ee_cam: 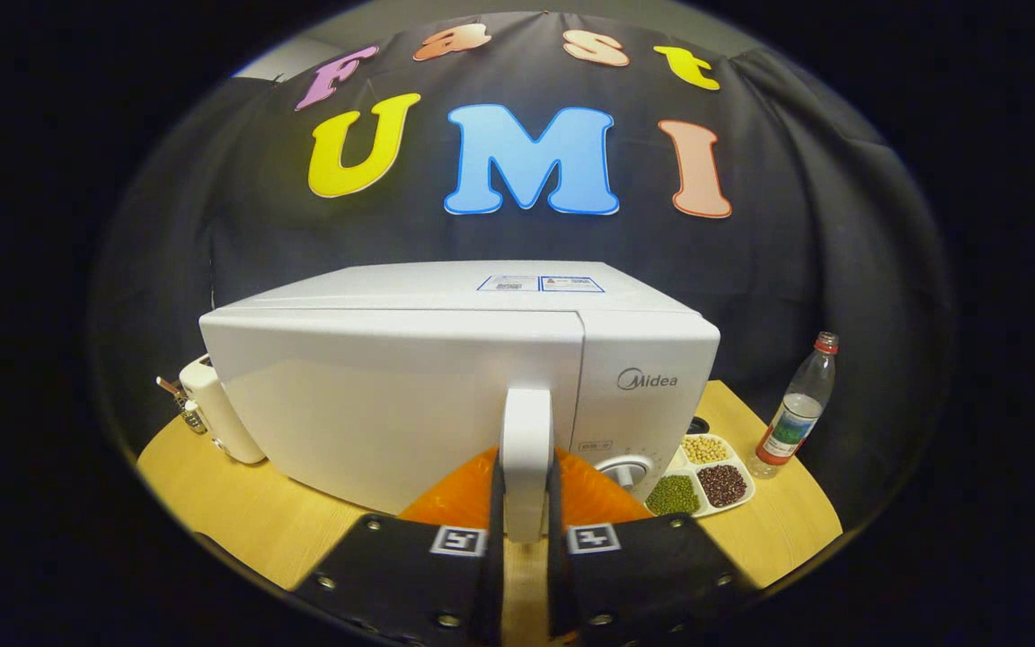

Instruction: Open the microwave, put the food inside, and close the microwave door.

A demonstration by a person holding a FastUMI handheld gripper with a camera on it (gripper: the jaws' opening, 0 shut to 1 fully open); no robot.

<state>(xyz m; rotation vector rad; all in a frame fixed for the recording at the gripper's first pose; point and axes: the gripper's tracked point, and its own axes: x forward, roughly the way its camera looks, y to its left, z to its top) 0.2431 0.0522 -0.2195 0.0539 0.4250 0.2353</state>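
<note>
White microwave (pixel 410 395) door handle (pixel 526 449) gripped by gripper (pixel 525 530), door ajar.

Claw camera faces microwave (pixel 446 395) door, close, level with handle (pixel 526 449).

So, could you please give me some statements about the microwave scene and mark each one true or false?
1. The tongs are closed on the microwave's door handle. True: one finger sits on each side of the handle.
2. The microwave is black. False: it is white.
3. A sectioned dish of beans lies on the table beside the microwave's control side. True.
4. The plastic bottle lies on its side. False: it stands upright, beyond the dish.
5. The bottle stands on top of the microwave. False: it stands on the wooden table.
</note>
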